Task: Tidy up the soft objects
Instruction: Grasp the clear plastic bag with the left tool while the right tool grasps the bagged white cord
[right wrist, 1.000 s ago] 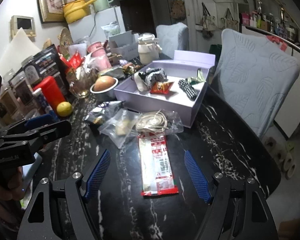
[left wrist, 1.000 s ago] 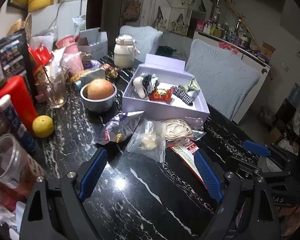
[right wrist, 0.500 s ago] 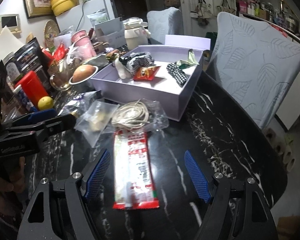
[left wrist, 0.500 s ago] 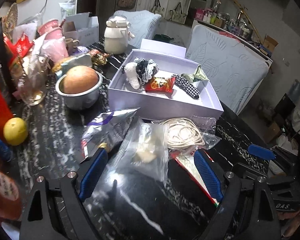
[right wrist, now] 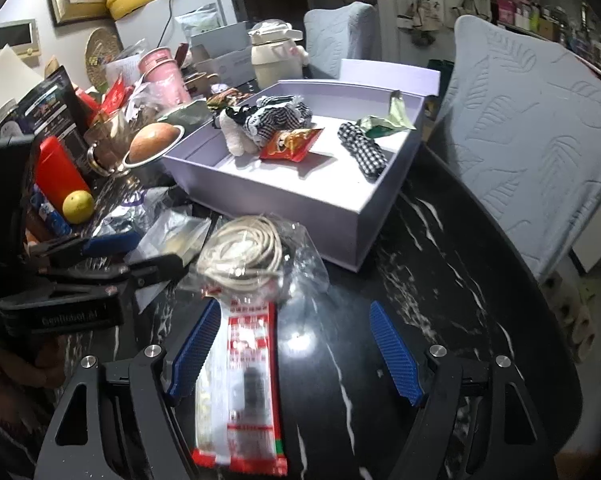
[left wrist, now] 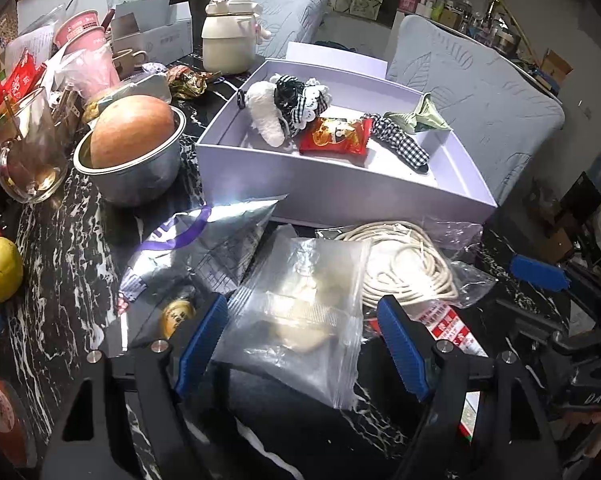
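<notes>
Clear zip bag (left wrist: 300,312) lay on the tabletop (left wrist: 64,264) at 6 o'clock of the lavender box (left wrist: 340,184), now between the spread left claw (left wrist: 300,344), which had advanced. Right claw (right wrist: 292,352), also spread, had closed on the red-white packet (right wrist: 244,380).

Lilac box (left wrist: 340,184), black-and-white checked scrunchie (left wrist: 400,142), red snack packet (left wrist: 336,136).

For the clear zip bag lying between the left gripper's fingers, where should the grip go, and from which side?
Take the clear zip bag across its near lower half, coming in low from the near table edge as the left gripper already points. The bag lies flat, its lumpy contents sit mid-bag, and the open jaws straddle its width. The coiled cord bag overlaps its far right side, so avoid that side.
</notes>
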The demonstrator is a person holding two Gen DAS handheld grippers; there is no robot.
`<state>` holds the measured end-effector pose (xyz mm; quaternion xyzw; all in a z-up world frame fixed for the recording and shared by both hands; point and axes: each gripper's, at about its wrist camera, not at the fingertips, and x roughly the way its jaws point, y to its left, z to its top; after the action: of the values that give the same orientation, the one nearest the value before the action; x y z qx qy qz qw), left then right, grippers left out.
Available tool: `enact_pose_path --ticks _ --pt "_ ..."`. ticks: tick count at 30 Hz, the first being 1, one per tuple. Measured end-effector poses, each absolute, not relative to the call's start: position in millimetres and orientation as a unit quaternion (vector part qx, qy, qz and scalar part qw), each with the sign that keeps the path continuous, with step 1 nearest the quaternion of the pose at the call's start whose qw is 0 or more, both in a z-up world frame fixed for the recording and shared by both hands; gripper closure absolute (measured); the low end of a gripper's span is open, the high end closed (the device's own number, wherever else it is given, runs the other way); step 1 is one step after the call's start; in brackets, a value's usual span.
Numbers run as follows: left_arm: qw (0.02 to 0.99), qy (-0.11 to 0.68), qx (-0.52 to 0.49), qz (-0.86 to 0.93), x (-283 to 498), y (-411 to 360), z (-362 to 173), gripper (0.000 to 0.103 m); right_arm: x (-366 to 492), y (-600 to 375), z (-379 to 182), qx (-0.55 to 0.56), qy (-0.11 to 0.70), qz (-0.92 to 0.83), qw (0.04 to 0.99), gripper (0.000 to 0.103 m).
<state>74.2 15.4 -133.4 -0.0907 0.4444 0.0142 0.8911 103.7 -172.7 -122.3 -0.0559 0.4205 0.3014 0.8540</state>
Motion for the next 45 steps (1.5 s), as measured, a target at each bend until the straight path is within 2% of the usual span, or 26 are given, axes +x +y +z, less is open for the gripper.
enact_pose_path --ticks 6,8,12,13,14,16,18,19,45 --pt "0.884 0.455 -0.109 0.014 78 22 -145 0.032 125 -160 -130 -0.042 0.432 0.33 0.838 0.023" --pt "0.884 0.453 -0.111 0.017 77 24 -144 0.042 130 -156 -132 -0.041 0.434 0.337 0.835 0.023" --pt "0.889 0.444 -0.115 0.01 76 24 -141 0.053 136 -149 -136 -0.032 0.442 0.351 0.825 0.024" --pt "0.89 0.443 -0.11 0.01 75 23 -139 0.054 137 -148 -138 -0.029 0.445 0.352 0.823 0.035" --pt "0.89 0.444 -0.105 0.011 74 22 -138 0.056 138 -147 -139 -0.027 0.449 0.354 0.82 0.053" --pt "0.89 0.444 -0.103 0.013 73 20 -137 0.057 138 -146 -141 -0.018 0.455 0.361 0.814 0.069" --pt "0.89 0.444 -0.103 0.014 69 18 -135 0.058 134 -146 -139 -0.019 0.45 0.362 0.816 0.08" --pt "0.89 0.444 -0.102 0.017 66 18 -134 0.058 131 -147 -137 -0.024 0.443 0.361 0.82 0.095" --pt "0.889 0.452 -0.071 -0.01 -34 -25 -118 0.058 28 -233 -125 -0.018 0.446 0.294 0.845 0.096"
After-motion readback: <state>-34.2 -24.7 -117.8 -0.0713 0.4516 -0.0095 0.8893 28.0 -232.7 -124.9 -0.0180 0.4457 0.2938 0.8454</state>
